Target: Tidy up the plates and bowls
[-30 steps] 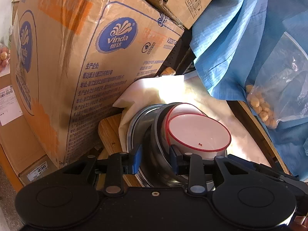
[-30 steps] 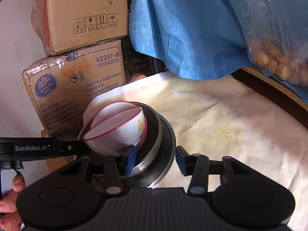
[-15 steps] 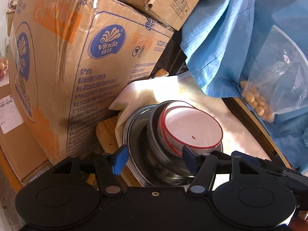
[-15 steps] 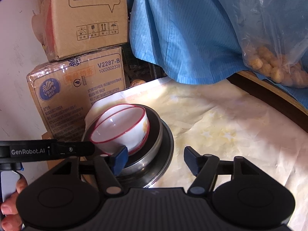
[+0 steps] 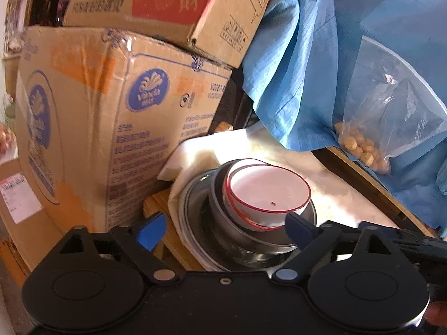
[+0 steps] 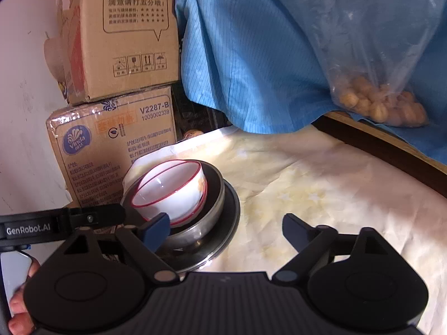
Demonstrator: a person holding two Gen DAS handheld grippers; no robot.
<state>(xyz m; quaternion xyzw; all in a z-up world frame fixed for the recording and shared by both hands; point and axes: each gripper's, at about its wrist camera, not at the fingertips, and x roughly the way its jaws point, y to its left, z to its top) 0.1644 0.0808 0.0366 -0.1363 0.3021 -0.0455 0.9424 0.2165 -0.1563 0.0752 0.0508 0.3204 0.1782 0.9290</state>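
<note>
Jaws of left gripper (image 5: 223,230) and right gripper (image 6: 223,230) both opening, nothing pinched. Two nested white red-rimmed ceramic bowls (image 5: 268,195) sit in a steel bowl (image 6: 206,217) on a steel plate (image 6: 232,223), upon the cream tablecloth (image 6: 321,195), beside a cardboard Vinda box (image 5: 111,128).

Lower carton (image 6: 111,150) reads Vinda, V2287-B (perhaps 1003002339); tongs (image 6: 28,229) GenRobot.AI.

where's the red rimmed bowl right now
In both wrist views the red-rimmed bowl sits nested in the steel bowl, left of centre, beside the Vinda box.
</note>
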